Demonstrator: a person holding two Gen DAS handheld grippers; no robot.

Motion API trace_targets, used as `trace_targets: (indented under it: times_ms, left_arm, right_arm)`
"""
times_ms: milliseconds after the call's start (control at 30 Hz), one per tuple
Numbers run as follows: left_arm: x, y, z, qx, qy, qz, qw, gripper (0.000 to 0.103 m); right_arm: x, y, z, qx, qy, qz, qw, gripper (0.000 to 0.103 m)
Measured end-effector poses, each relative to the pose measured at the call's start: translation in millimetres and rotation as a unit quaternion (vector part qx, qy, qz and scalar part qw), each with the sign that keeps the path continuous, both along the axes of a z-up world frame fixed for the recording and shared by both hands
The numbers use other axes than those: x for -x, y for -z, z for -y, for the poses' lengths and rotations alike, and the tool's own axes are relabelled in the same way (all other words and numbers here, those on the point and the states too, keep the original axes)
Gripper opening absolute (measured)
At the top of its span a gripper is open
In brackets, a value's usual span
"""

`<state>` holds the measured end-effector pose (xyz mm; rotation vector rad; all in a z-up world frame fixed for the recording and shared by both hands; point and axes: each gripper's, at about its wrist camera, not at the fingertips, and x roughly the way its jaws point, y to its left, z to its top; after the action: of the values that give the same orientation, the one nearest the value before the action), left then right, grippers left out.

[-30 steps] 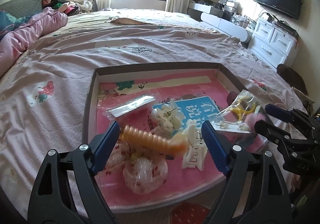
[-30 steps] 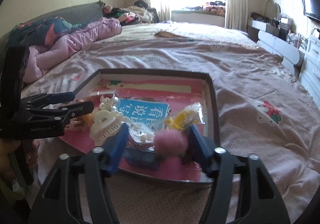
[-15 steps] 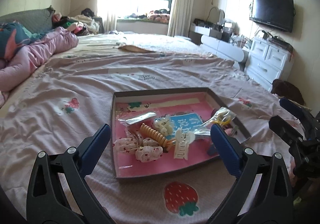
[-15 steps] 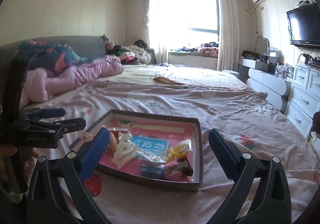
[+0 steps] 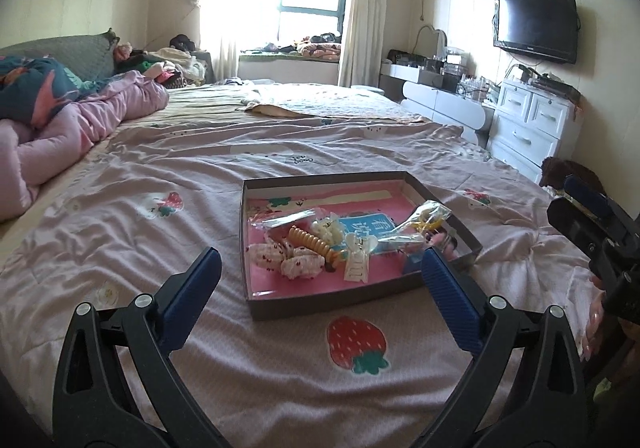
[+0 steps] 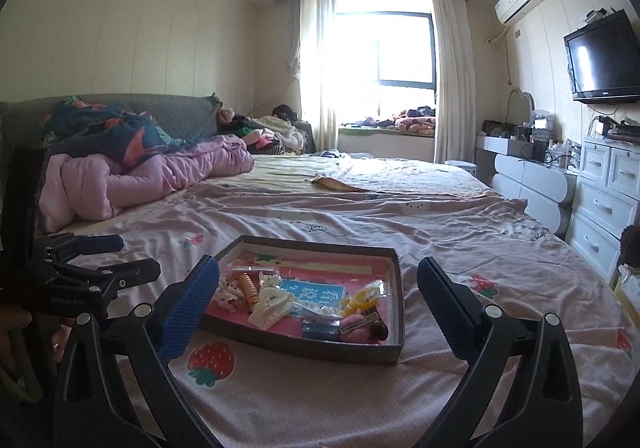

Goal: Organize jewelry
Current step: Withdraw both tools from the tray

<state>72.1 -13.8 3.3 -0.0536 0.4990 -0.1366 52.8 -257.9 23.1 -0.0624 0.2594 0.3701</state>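
Observation:
A shallow grey box (image 5: 320, 302) with a pink floor lies on the bed; it also shows in the right wrist view (image 6: 328, 351). In it lie an orange spiral hair tie (image 5: 310, 242), white scrunchies (image 5: 288, 260), a cream claw clip (image 6: 269, 306), a yellow item in a clear bag (image 5: 426, 217), a pink pompom (image 6: 360, 334) and a blue card (image 5: 368, 228). My left gripper (image 5: 320, 300) is open and empty, held back above the box's near edge. My right gripper (image 6: 318, 296) is open and empty, also back from the box.
The box sits on a pink bedsheet with strawberry prints (image 5: 356, 342). A rolled pink quilt (image 5: 76, 128) lies at the left. White drawers (image 5: 528, 128) and a wall television (image 5: 536, 28) stand at the right. A window (image 6: 384, 48) is at the far end.
Both grippers have pulled back and up from the box. The right gripper, shut on the pink pompom a second ago, has opened; the pompom lies in the box.

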Motion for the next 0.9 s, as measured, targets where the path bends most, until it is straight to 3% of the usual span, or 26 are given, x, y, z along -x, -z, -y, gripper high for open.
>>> trace_targets:
  times_ms: [467, 900]
  left_arm:
    - [35.3, 13.0, -4.6, 0.003, -0.026, 0.018, 0.9995, 0.091]
    - [37.6, 12.4, -11.5, 0.010, -0.041, 0.032, 0.9986, 0.091]
  right_arm:
    - [36.4, 17.3, 8.4, 0.003, 0.018, 0.008, 1.000, 0.096]
    - [26.2, 25.8, 5.8, 0.002, 0.017, -0.004, 1.000, 0.096]
